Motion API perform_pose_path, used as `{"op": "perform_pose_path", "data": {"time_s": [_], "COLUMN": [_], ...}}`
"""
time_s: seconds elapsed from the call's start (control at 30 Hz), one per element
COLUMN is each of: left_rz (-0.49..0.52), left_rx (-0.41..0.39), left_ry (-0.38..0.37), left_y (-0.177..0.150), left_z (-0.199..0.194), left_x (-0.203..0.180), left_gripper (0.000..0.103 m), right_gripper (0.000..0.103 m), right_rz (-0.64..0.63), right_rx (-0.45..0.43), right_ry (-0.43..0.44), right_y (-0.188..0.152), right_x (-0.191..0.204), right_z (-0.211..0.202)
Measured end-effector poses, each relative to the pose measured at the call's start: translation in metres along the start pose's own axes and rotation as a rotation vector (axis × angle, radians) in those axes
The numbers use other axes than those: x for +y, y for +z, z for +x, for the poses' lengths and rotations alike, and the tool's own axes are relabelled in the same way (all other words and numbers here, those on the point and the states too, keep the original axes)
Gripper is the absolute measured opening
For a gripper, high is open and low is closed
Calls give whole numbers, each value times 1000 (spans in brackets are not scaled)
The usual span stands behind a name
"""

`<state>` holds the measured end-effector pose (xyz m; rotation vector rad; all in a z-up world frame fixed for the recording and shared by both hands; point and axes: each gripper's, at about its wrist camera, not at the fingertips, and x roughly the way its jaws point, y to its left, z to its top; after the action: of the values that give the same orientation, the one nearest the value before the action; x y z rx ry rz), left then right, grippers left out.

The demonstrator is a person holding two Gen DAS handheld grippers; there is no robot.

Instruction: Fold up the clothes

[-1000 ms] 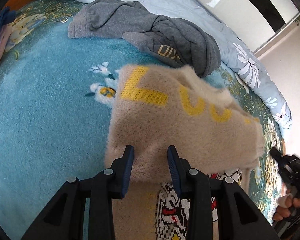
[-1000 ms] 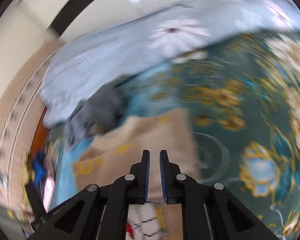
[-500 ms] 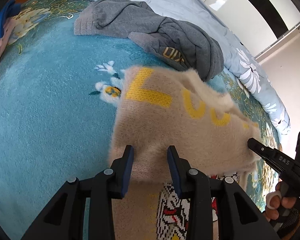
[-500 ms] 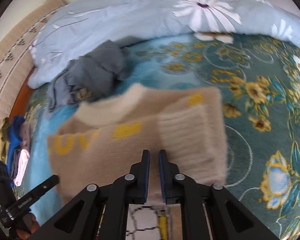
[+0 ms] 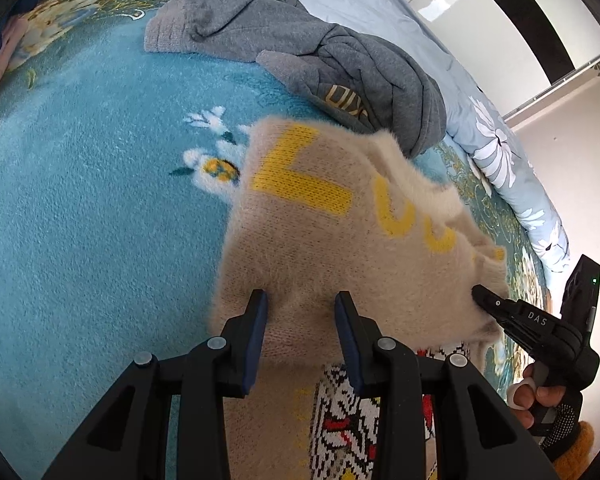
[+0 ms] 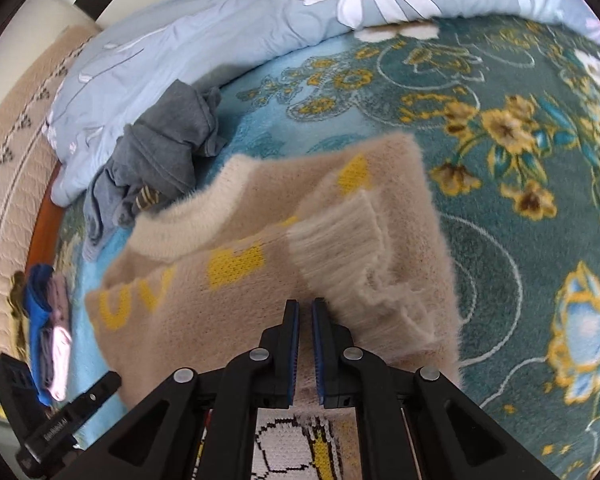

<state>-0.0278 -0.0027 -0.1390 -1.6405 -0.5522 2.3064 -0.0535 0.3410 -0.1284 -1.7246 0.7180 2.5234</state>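
Your right hand-held gripper [image 6: 305, 322] has come in since a second ago and now sits beside the left hand-held gripper [image 5: 300, 312] at the near edge of the beige sweater [image 5: 340, 240], where the folded-over top half needs steadying. The sweater lies on the bed blanket [image 5: 80, 220] just ahead of both, its cuffed sleeve [image 6: 352, 264] tucked on top right of your right fingers. Left stands wide over the fold, gripping nothing; right is nearly closed, and whether it pinches fabric I cannot tell.

Beige fuzzy knit sweater [image 5: 340, 248], yellow block lettering across the chest, cream ribbed collar [image 6: 188, 220], ribbed cuff [image 6: 340, 256] lying folded over its front; lower part bears a black, white and red knit motif. Upper half is doubled over the lower, lying on a teal floral blanket [image 5: 80, 220]. Crumpled grey sweatshirt [image 5: 340, 64] with gold lettering lies just beyond.
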Motion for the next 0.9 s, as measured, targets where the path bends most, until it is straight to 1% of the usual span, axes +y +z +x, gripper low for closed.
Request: {"op": "perform_pose_path", "data": {"time_s": [0.03,0.07,0.13,0.3,0.37,0.43,0.47,0.5,0.67,0.73,0.9], "left_rz": [6,9,16,-9,-18,-24,-26,-28,-39,-37,-3], "left_rx": [-2,-8,-21,-92,-111,-122,-125,-126,-108,-86,-22], "left_ry": [3,4,3,-39,-44,-43,-38,-34,-9,3,64], "left_y": [-1,-1,-1,-3,-6,-10,-11,-12,-25,-32,-53], "left_z": [-2,-5,-13,-43,-53,-63,-67,-70,-87,-94,-106], "left_x": [-1,-2,-4,-3,-2,0,0,-1,0,2,2], "left_gripper": [36,36,36,36,36,36,36,36,36,36,36], "right_gripper": [8,10,13,13,13,16,20,24,31,32,33], "right_rz": [12,18,-4,-58,-62,-70,-74,-78,-74,-51,-9], "right_rx": [1,-2,-31,-104,-114,-101,-98,-96,-96,-89,-69], "right_ry": [8,14,32,83,96,105,108,111,141,151,156], "right_y": [0,-1,-8,-29,-37,-46,-50,-55,-82,-93,-111], "right_x": [-1,-1,4,10,8,6,4,3,-15,-27,-56], "right_z": [-1,-4,-19,-60,-73,-82,-86,-91,-107,-112,-117]}}
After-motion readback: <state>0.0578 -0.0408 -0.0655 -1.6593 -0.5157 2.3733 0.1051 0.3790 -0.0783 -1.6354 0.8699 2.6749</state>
